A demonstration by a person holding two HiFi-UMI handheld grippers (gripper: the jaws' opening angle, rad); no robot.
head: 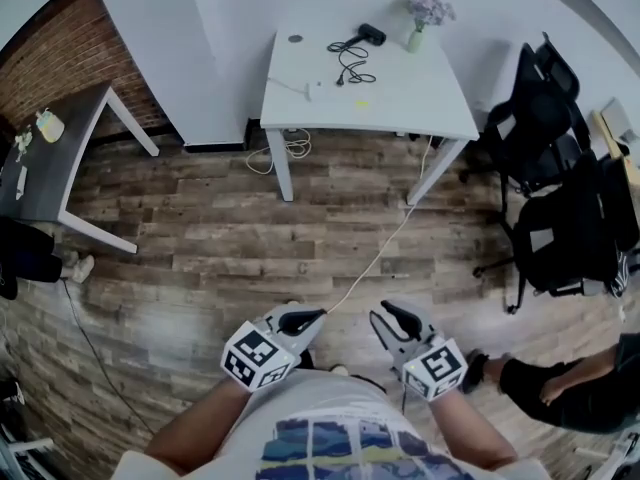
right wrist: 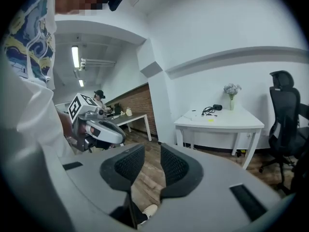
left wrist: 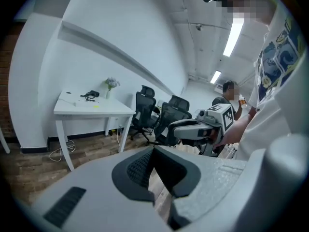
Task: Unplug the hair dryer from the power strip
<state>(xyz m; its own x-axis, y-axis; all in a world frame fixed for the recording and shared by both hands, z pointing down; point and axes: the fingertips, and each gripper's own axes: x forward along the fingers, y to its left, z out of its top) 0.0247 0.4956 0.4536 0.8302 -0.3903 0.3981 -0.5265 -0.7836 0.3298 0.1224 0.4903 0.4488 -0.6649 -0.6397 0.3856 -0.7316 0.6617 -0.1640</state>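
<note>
Well away from both grippers, the black hair dryer (head: 371, 34) lies on the white counter (head: 420, 108), close to its far edge. Its black cord (head: 350, 63) loops in a loose tangle toward the white power strip (head: 313, 91), which lies left of the middle, nearer the left edge. At this size it cannot be told whether the plug sits in the strip. A small vase of flowers (head: 417, 30) stands near the far right corner, just beside the dryer.

A pale cable (head: 380, 253) runs from the counter's right front leg across the wooden floor (head: 200, 238) toward the person. Black office chairs (head: 540, 118) crowd the right side.

The left gripper (head: 305, 319) hangs over the floor with its fingers (left wrist: 137, 170) together at the tips and nothing between them. The right gripper (head: 393, 318) is beside it, its fingers (right wrist: 175, 166) apart, with only floor between them. Each gripper's cube bears black-and-white square markers; no lettering can be read.
</note>
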